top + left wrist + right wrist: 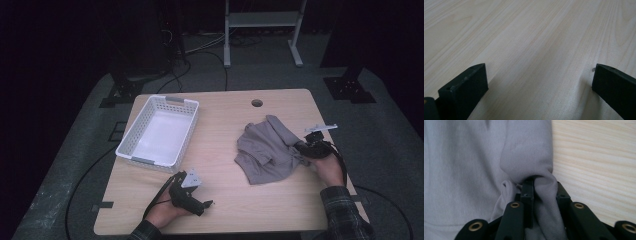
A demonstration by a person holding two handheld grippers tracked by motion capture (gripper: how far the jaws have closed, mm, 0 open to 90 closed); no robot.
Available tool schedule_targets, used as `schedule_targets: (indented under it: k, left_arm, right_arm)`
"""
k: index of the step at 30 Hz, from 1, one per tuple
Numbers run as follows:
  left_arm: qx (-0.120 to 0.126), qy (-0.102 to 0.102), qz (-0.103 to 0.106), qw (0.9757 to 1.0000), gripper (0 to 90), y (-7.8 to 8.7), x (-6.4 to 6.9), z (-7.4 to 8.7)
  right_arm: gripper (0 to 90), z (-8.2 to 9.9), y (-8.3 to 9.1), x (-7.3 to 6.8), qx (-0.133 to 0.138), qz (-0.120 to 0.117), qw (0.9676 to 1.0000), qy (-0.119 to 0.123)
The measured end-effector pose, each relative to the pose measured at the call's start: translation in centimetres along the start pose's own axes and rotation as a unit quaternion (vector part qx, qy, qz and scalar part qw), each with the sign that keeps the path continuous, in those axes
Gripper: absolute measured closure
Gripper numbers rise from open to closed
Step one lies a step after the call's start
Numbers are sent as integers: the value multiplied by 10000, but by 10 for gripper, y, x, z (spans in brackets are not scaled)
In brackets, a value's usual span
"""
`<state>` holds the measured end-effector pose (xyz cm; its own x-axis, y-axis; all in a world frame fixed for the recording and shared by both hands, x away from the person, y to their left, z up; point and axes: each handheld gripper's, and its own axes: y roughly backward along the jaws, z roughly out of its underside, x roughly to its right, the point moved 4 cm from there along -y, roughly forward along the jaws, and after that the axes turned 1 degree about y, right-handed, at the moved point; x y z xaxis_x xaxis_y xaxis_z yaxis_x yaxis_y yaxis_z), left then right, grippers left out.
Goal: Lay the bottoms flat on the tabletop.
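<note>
pale wood table [225, 195], white slatted basket [159, 131] at left, crumpled grey cloth [267, 148] at right

Lab-like recording room; dark surround, floor cables [200, 47], metal stand [262, 30], lone wooden table [220, 150].

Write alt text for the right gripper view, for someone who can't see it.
The right gripper, seen along its own black jaws, is shut on a bunched fold of a grey cloth garment. The rest of the garment spreads up and to the left, and the light wooden table shows on the right.
</note>
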<state>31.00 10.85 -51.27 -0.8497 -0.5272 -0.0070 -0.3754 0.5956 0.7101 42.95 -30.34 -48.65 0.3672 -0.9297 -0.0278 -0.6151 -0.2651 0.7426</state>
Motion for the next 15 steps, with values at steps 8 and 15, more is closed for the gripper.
schedule_targets:
  k: [8,15]
  left_arm:
    - [1,5,-3,10000,0,0,0,0]
    - [-1,4,-1,10000,0,0,0,0]
  right_arm:
    - [529,-18,40,-20,663,-9,9972,347]
    - [478,-27,49,-58,955,-671,9907,705]
